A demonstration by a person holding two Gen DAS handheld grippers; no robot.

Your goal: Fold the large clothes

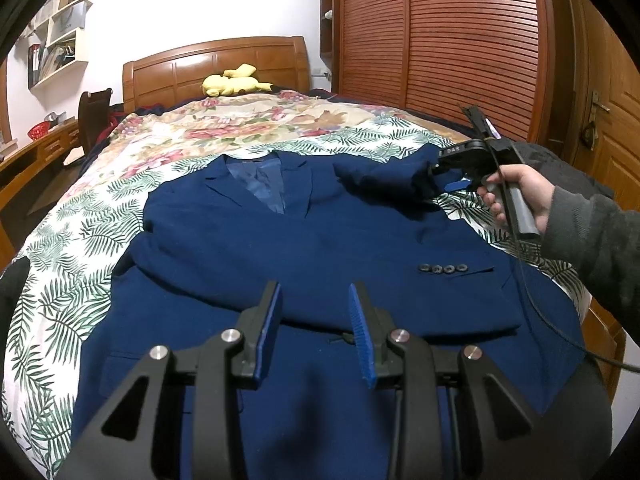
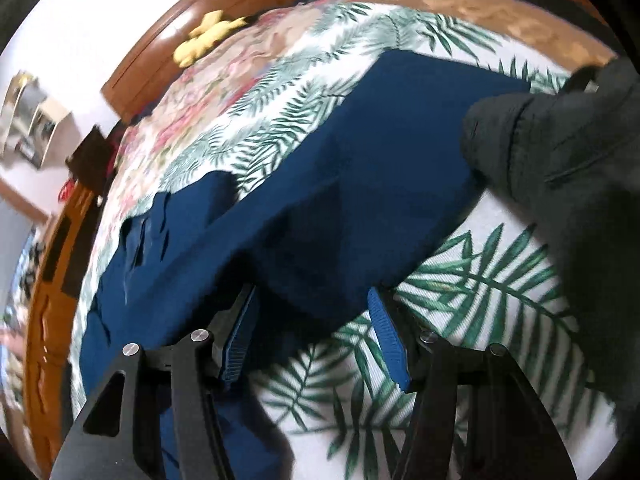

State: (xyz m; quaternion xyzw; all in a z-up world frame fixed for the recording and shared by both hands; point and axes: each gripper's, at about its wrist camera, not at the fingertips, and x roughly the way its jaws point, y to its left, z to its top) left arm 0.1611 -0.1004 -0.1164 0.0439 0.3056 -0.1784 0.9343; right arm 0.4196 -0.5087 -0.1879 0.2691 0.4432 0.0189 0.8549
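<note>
A navy suit jacket [image 1: 304,240] lies front up on the bed with its collar at the far end. One sleeve is folded across its front, cuff buttons [image 1: 442,268] showing. My left gripper [image 1: 314,292] hovers open just over that folded sleeve near the hem. The other sleeve [image 1: 380,180] stretches out to the right, and its end lies at my right gripper [image 1: 436,178], which a hand [image 1: 516,196] holds. In the right wrist view this sleeve [image 2: 360,184] lies between the wide-apart fingers of the right gripper [image 2: 312,296]. It drapes over the left pad [image 2: 240,340] but is not pinched.
The bed has a leaf-print cover [image 1: 60,260] and a floral quilt beyond it. A yellow plush toy [image 1: 232,82] lies by the wooden headboard. A dark grey cloth [image 2: 560,160] lies at the bed's right side. A wardrobe [image 1: 440,40] stands right, a desk [image 1: 36,148] left.
</note>
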